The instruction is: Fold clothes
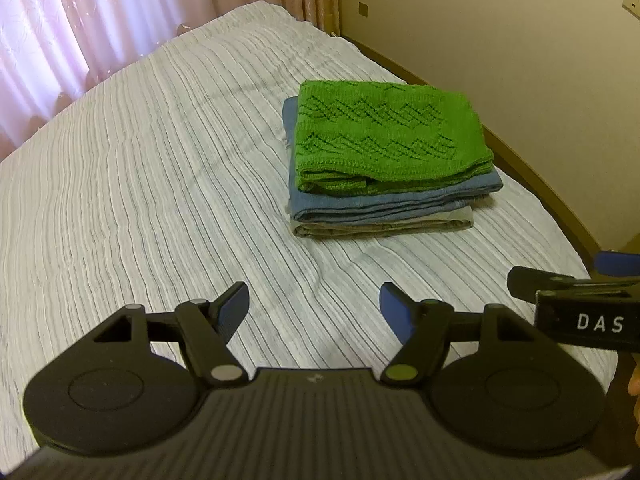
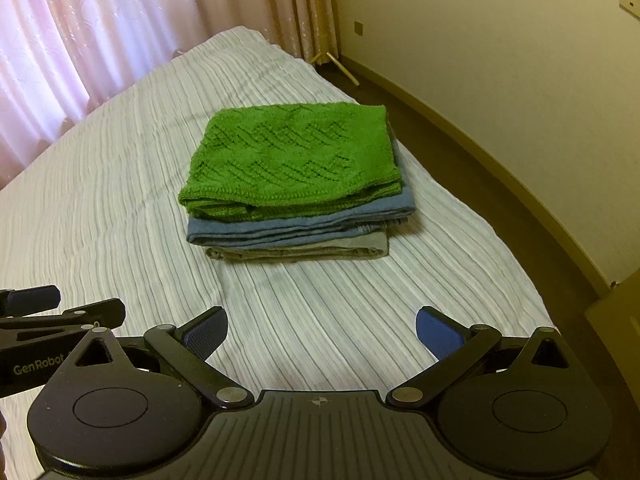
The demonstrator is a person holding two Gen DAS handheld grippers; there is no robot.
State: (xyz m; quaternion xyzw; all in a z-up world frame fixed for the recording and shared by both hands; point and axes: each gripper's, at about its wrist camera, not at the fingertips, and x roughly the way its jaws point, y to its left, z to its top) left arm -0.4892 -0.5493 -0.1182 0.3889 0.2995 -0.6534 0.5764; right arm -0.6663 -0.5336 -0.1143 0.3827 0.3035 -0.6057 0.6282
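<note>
A folded green knit garment (image 1: pixel 384 136) (image 2: pixel 292 156) tops a neat stack on the bed, over a folded blue garment (image 1: pixel 380 202) (image 2: pixel 288 228) and a beige one (image 1: pixel 380 226) (image 2: pixel 296 252). My left gripper (image 1: pixel 314 312) hovers open above bare bedspread, short of the stack, with nothing between its blue pads. My right gripper (image 2: pixel 322 334) is open too, also over the bedspread in front of the stack and holding nothing. Each gripper shows at the edge of the other's view.
The bed wears a white striped bedspread (image 1: pixel 140 184) (image 2: pixel 100 208). Pink curtains (image 1: pixel 80 24) hang behind it. A cream wall (image 1: pixel 520 60) and dark floor strip (image 2: pixel 480 168) run along the right side of the bed. A wooden piece (image 2: pixel 616 312) stands at the right edge.
</note>
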